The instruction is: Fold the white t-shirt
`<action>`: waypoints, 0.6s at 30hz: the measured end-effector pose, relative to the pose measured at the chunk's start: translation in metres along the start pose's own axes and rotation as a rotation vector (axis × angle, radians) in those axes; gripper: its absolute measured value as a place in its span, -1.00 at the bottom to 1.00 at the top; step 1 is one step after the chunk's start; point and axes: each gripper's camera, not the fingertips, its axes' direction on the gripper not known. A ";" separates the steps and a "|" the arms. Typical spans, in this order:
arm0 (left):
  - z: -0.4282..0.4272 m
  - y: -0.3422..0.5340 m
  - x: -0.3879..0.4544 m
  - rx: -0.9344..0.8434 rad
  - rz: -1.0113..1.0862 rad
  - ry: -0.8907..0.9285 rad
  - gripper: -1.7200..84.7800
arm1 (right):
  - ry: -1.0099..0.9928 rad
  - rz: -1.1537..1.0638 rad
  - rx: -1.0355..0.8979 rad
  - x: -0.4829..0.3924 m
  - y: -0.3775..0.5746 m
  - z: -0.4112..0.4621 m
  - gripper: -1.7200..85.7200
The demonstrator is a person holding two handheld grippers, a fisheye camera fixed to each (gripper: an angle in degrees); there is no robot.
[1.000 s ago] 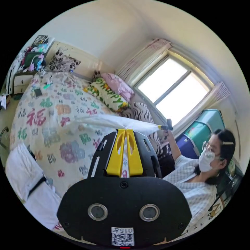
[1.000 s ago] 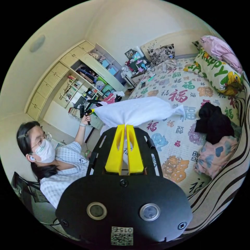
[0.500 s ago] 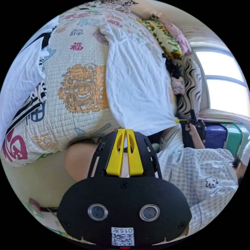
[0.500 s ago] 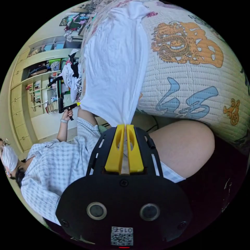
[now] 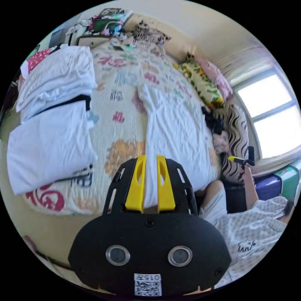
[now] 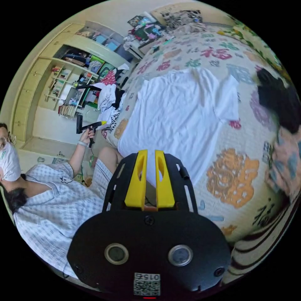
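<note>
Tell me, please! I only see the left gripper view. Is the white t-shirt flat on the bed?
Observer: Yes. In the right gripper view the white t-shirt lies spread wide and flat on the bedspread.
Operator: Is my right claw open?
Observer: Yes. The right claw has its jaws apart and pinches no cloth.
Operator: What's beside the bed?
Observer: Crowded wall shelves stand across the room.
</note>
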 end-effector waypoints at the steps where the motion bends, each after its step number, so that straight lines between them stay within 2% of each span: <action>1: 0.005 -0.008 -0.006 0.029 -0.016 0.004 -0.83 | -0.035 -0.069 0.001 -0.009 -0.043 0.014 -0.84; 3: 0.034 -0.039 -0.033 0.111 -0.091 0.033 -0.82 | -0.108 -0.157 0.009 -0.022 -0.105 0.041 -0.84; 6: 0.083 -0.073 -0.063 0.140 -0.179 0.090 -0.82 | -0.167 -0.225 -0.012 -0.039 -0.198 0.095 -0.84; 10: 0.132 -0.092 -0.058 0.062 -0.122 0.160 -0.87 | -0.244 -0.228 -0.051 -0.045 -0.293 0.172 -0.84; 12: 0.148 -0.082 -0.029 0.001 0.015 0.161 -0.89 | -0.222 -0.219 -0.076 -0.042 -0.324 0.203 -0.84; 14: 0.156 -0.066 -0.020 -0.025 0.064 0.194 -0.90 | -0.136 -0.215 -0.134 -0.038 -0.366 0.248 -0.81; 16: 0.151 -0.050 -0.029 0.004 0.051 0.229 -0.89 | -0.067 -0.210 -0.192 -0.036 -0.401 0.286 -0.76; 18: 0.123 -0.033 -0.057 0.116 -0.008 0.201 -0.88 | 0.022 -0.204 -0.235 -0.035 -0.434 0.324 -0.70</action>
